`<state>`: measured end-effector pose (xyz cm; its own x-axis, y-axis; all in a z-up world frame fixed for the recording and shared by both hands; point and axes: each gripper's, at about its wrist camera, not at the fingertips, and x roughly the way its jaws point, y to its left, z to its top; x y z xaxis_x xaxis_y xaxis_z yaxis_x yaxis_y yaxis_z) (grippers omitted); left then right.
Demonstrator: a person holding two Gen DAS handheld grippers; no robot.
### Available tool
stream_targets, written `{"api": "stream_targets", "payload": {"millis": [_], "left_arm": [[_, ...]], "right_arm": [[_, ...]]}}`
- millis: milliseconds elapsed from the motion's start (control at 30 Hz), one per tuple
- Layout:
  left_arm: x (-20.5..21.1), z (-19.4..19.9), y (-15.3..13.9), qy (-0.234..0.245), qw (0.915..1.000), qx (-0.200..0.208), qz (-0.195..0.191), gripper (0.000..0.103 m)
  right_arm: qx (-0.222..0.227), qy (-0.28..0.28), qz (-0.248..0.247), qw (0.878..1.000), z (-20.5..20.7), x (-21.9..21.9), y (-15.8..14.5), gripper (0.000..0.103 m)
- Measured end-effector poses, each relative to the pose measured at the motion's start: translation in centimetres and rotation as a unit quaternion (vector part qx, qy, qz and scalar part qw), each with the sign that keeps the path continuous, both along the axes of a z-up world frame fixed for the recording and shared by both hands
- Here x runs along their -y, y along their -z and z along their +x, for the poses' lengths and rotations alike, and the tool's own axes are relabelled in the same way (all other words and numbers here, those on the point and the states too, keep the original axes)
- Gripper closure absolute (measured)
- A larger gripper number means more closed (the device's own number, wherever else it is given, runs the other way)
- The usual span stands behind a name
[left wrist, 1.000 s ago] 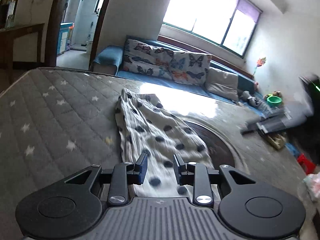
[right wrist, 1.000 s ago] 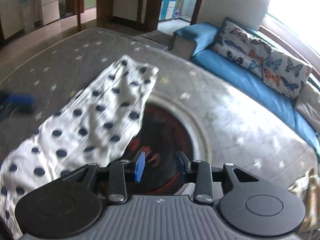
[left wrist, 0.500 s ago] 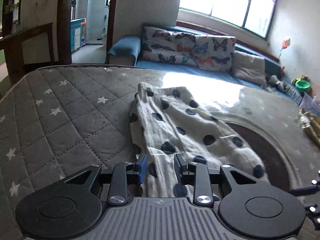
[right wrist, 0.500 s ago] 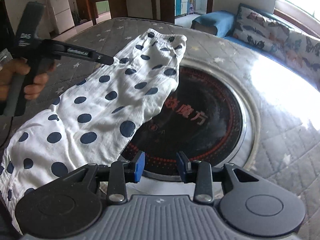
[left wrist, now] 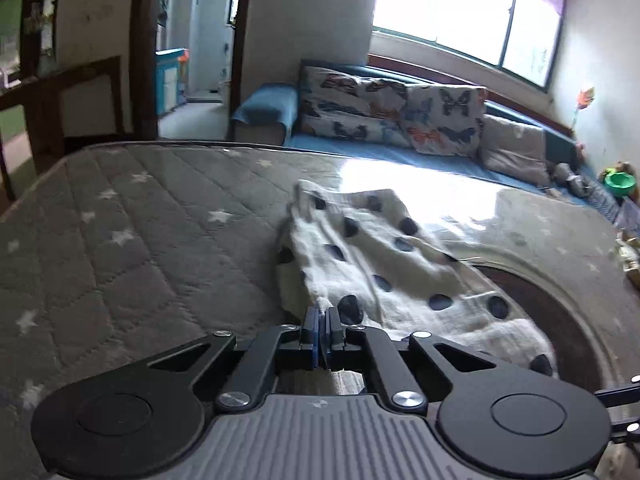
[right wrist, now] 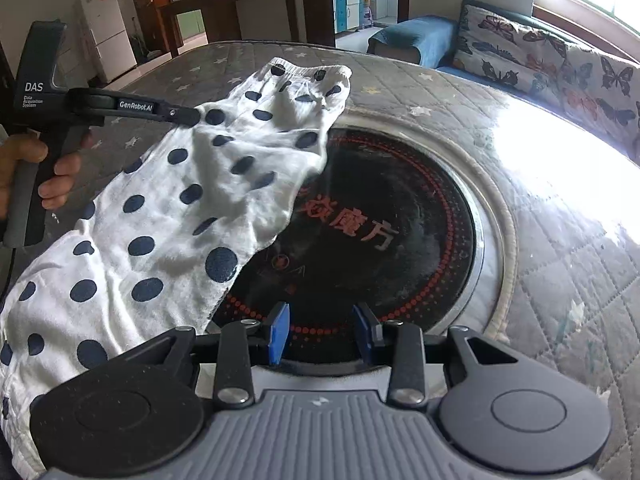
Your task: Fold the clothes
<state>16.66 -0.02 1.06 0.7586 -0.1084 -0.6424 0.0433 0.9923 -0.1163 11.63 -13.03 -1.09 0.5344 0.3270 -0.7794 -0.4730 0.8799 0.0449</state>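
A white garment with dark blue polka dots (right wrist: 168, 216) lies lengthwise on a grey quilted star-pattern mattress (right wrist: 560, 240). It also shows in the left wrist view (left wrist: 376, 256). My left gripper (left wrist: 323, 316) is shut on the garment's left edge and lifts it slightly; it shows from the side in the right wrist view (right wrist: 192, 116). My right gripper (right wrist: 322, 332) is open and empty, above the dark round panel (right wrist: 384, 224), just right of the garment's near part.
The round black panel with red characters is set in the mattress. A blue sofa with butterfly cushions (left wrist: 400, 116) runs behind it. A doorway and wooden furniture (right wrist: 224, 12) stand beyond the far edge. Toys and a green bowl (left wrist: 620, 182) lie far right.
My left gripper has shut on the garment's left edge and raised it, bunching the cloth. My right gripper has stayed open over the round panel.
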Motion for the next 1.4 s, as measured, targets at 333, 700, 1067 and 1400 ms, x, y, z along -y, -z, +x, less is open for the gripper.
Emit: {"api": "stream_targets", "payload": {"millis": [333,700,1067,1400], "left_arm": [[0.7,-0.1,0.6,-0.002,0.9988,-0.018,0.045,0.094],[1.7,-3.0,-2.2,0.020,0.9995,0.015,0.021,0.077],[7.4,-2.0,-2.4,0.159,0.9841,-0.047,-0.064,0.053],[6.0,-2.2,-0.4,0.157,0.9813,-0.046,-0.102,0.098]], "right_arm": [[0.009,-0.010,0.036,0.999,2.2,-1.2,0.1,0.069],[0.016,-0.031,0.071,0.997,3.3,-2.6,-0.1,0.069],[0.025,-0.044,0.092,0.994,3.3,-3.9,-0.5,0.069],[0.032,-0.050,0.102,0.993,3.3,-4.4,-0.9,0.069]]}}
